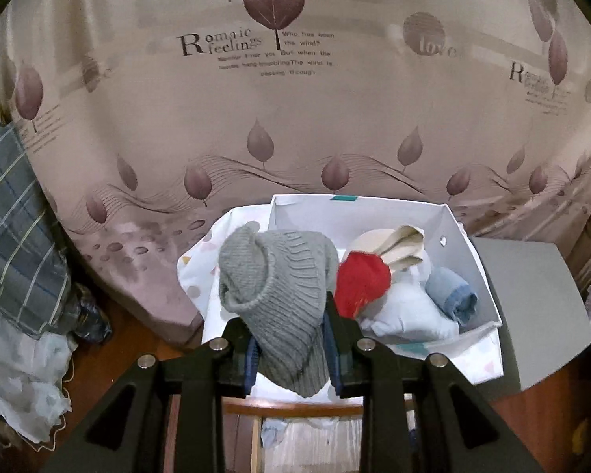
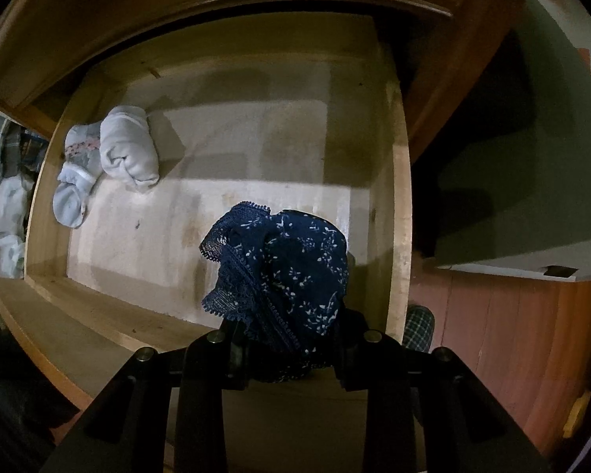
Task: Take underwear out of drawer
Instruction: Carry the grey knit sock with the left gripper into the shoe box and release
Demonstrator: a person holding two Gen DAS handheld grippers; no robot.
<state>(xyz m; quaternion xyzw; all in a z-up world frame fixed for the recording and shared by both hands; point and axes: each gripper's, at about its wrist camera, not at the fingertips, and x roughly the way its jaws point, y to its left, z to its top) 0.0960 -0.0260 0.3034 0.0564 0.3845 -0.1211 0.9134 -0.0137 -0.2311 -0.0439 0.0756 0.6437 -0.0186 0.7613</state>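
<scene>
Left gripper (image 1: 291, 349) clamped on a grey knit piece (image 1: 275, 299), held up in front of the white box (image 1: 465, 244); box sits past the gripper, already holding a red piece (image 1: 360, 282), a beige roll (image 1: 398, 250), a pale blue bundle (image 1: 406, 315) and a denim-blue roll (image 1: 451, 295); judging by that, the step in hand is carrying the knit over to drop it in the box.

Right gripper (image 2: 291, 354) pinched on navy floral lace underwear (image 2: 287, 272), pointing down into the open wooden drawer (image 2: 400, 205); cannot tell whether the cloth is fully clear of the drawer floor; two more pieces left at the far left corner, a white roll (image 2: 128, 148) and a patterned pale piece (image 2: 77, 181), touching each other.

To do it well: lift the navy piece straight up until the hanging lace clears the drawer front, then swing toward the box; keep the pinch tight, thin cloth slips; left side should get the knit right over the box's opening before letting go, since the knit bulges wide and may catch the rim; loose knit could hang on the pads after release, so shake or back off slowly.

Writing: curtain (image 1: 138, 98) behind the box printed with leaves and "Romaic feelings", "Who has seen the wind?", "love"; smaller lines under it too blurred to read fully; no brands seen on the clothes; teal tape (image 1: 344, 198) on the box's far rim, no text.
</scene>
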